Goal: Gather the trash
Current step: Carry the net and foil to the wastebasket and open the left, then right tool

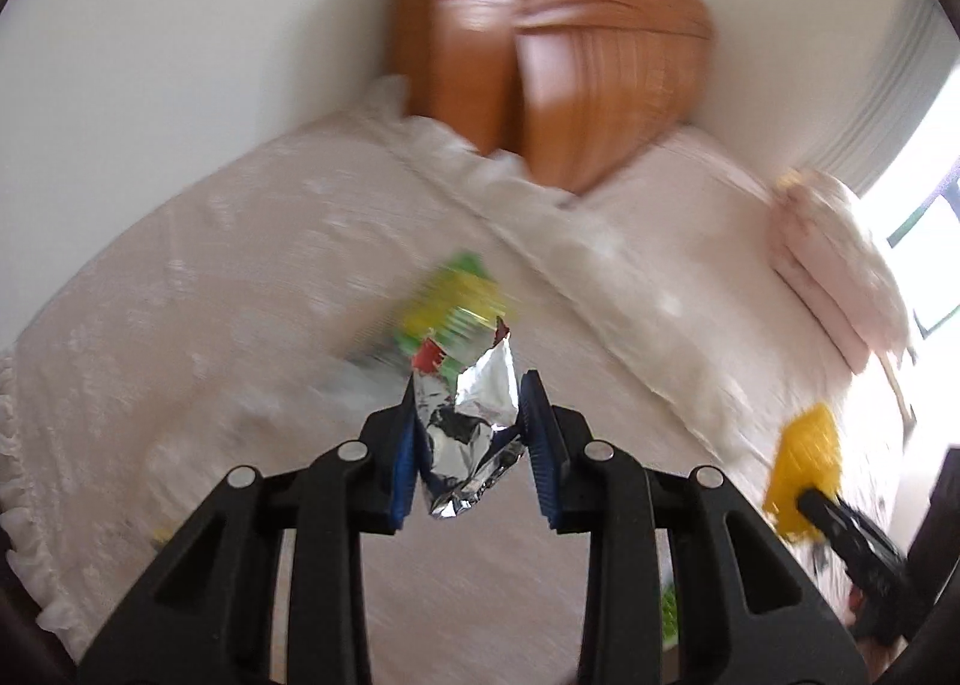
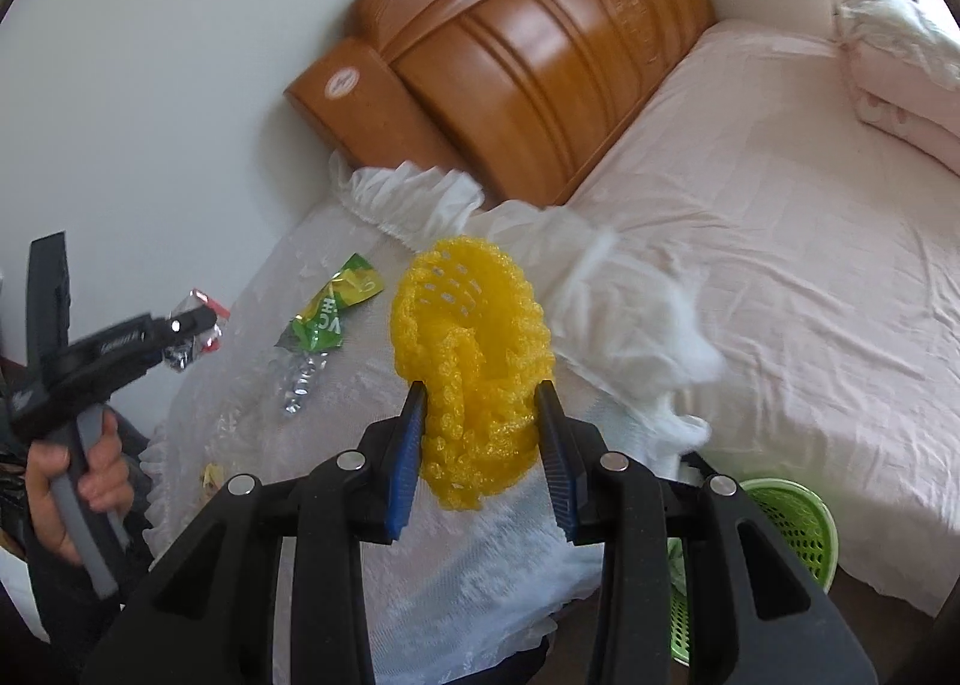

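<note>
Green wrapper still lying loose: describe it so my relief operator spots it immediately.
Start at the wooden headboard, then drop to the lace-covered surface beside the bed. The green wrapper lies there flat, ahead and left of the right gripper. Unlike the held yellow foam net, it is green-and-yellow printed, ungripped.

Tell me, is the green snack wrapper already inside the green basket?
No, the green snack wrapper lies on the white lace cover, while the green basket stands on the floor by the bed.
</note>
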### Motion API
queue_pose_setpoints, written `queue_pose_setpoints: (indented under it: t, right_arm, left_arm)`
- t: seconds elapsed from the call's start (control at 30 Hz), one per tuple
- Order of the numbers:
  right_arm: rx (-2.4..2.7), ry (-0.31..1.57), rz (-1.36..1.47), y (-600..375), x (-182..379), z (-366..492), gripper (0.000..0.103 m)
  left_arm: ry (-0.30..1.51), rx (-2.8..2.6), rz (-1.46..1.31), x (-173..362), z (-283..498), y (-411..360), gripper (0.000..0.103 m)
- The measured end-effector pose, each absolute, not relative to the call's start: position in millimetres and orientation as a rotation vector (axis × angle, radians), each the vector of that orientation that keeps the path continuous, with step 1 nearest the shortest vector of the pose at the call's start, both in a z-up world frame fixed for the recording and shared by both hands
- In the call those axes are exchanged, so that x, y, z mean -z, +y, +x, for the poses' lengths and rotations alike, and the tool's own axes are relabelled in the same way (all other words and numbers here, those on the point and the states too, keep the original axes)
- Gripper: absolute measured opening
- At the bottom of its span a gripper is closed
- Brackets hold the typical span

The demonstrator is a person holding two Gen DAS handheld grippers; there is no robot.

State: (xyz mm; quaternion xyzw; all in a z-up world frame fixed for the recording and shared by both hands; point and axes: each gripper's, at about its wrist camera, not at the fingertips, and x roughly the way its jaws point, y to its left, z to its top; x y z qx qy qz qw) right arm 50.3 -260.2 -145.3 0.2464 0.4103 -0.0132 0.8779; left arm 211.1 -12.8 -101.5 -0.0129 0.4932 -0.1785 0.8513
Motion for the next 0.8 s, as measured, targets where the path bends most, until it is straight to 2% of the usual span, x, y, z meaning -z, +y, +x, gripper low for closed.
queue_pose_setpoints:
  t: [0.53,0.8]
  right_arm:
    - [0.418,0.799,0.624,-351,152,-157,0.037]
    - [0.48,0.762,0.652,-373,153,-192,0.037]
  left_arm:
    - [1.071,0.973,0.219,112,16,-185,0.031]
    - [1.034,1.086,0.339,114,-28,-234,0.031]
